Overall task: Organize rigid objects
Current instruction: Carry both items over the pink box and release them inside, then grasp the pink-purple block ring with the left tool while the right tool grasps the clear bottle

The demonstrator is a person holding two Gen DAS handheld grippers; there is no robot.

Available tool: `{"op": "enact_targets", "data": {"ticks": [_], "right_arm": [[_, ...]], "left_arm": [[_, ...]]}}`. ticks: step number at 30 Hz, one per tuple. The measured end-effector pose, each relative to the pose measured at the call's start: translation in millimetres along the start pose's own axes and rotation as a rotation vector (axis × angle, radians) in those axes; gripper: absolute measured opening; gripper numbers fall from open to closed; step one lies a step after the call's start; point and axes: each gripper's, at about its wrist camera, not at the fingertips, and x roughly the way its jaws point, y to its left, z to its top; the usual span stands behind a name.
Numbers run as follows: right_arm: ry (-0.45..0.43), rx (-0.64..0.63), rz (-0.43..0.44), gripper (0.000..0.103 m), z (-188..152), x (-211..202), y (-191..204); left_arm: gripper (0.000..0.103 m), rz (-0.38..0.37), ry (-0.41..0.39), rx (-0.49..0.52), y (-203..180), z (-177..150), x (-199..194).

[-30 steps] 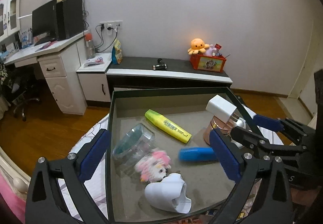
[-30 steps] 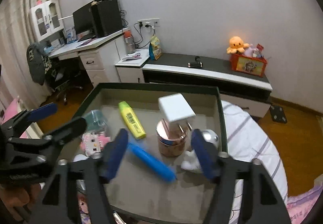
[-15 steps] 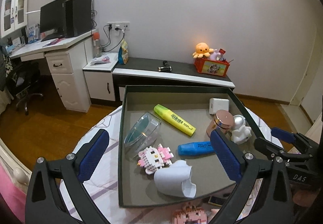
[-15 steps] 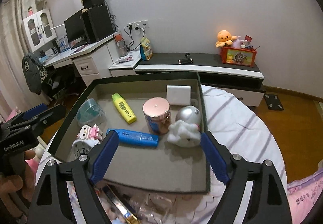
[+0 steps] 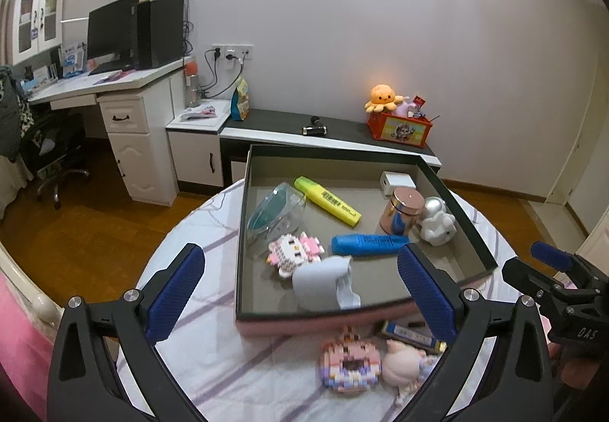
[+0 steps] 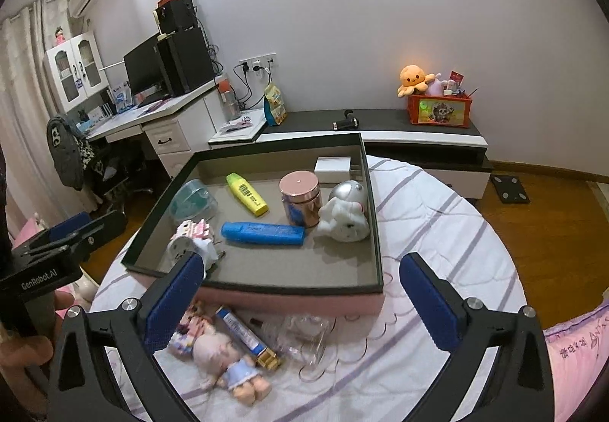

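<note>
A dark-rimmed tray [image 5: 240, 231] [image 6: 375, 216] on a round bed holds a yellow highlighter [image 5: 327, 199] [image 6: 246, 193], a blue marker [image 5: 367, 243] [image 6: 262, 232], a copper jar [image 5: 403, 210] [image 6: 300, 203], a white astronaut figure [image 5: 437, 220] [image 6: 346, 212], a white box [image 5: 396, 183] [image 6: 332, 166], a clear teal case [image 5: 275, 210] [image 6: 190, 199], a pink block toy [image 5: 295, 252] and a white holder [image 5: 327, 285]. In front of the tray lie a block donut [image 5: 350, 359], a doll [image 6: 228, 357], a blue pen box [image 6: 243, 336] and a clear plastic piece [image 6: 304, 336]. My left gripper [image 5: 300, 292] and right gripper [image 6: 300, 302] are open and empty, held back above the near items.
The striped bed cover [image 6: 437, 231] surrounds the tray. A desk with a monitor [image 5: 114, 87] stands at the left, a low cabinet [image 5: 335, 136] behind with an orange toy box [image 5: 403, 125]. Wooden floor [image 5: 76, 224] lies beyond the bed edge.
Both grippers have pulled back and up from the tray. The white box that the right gripper held over the copper jar now lies in the tray's far corner.
</note>
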Motion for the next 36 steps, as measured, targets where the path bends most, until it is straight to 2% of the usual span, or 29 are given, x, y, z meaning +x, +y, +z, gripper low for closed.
{"op": "enact_targets", "data": {"ticks": [17, 28, 36], "right_arm": [[-0.055, 0.016, -0.008, 0.103, -40.3, -63.4, 11.7], [-0.061, 0.036, -0.033, 0.103, -61.3, -82.4, 6.9], [-0.056, 0.032, -0.037, 0.103, -63.6, -82.7, 8.5]], "left_arm": [[0.103, 0.033, -0.010, -0.005, -0.9, -42.6, -65.9], [0.103, 0.036, 0.015, 0.001, -5.0, -70.9, -82.8], [0.103, 0.022, 0.017, 0.016, -10.7, -74.4, -86.3]]}}
